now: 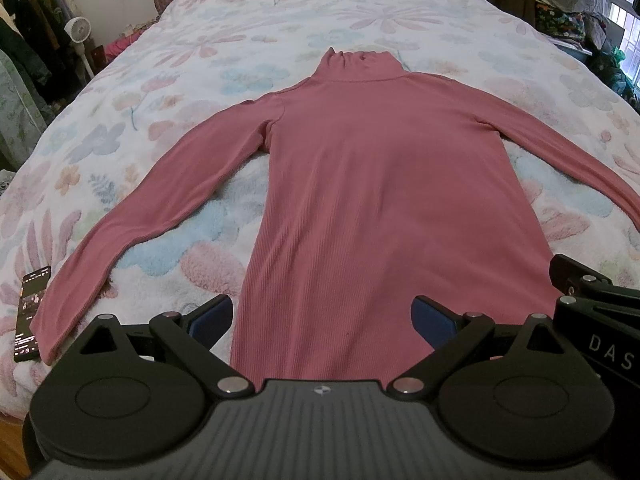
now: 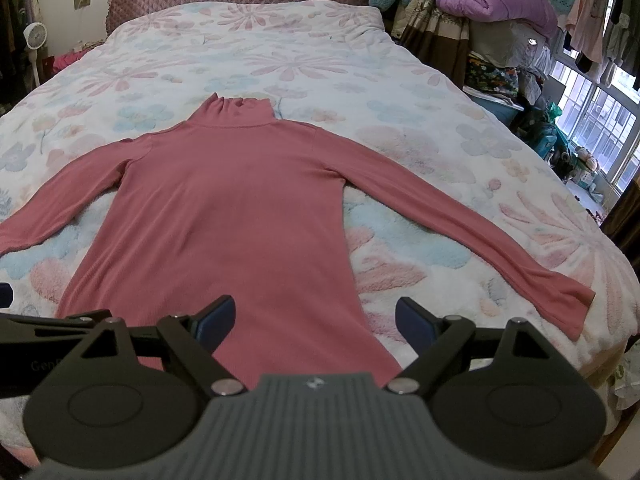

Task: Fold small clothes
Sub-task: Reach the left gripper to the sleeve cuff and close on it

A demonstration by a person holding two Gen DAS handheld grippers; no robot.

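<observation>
A pink top (image 1: 372, 184) is lying flat at frame centre on the bed (image 1: 240, 32). The left gripper (image 1: 322, 318) and right gripper (image 2: 314, 320) are hovering wide open at the bottom, holding nothing.

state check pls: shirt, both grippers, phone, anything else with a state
pink turtleneck: flat on the bed, unfolded, both sleeves spread out, collar at the far end.
left gripper: open, empty, over the hem.
right gripper: open, empty, over the hem's right side.
phone: on the bedspread beside the left cuff, screen lit.
bedspread: spread over the bed.
fan: upright beside the bed; running or not, cannot tell.
</observation>
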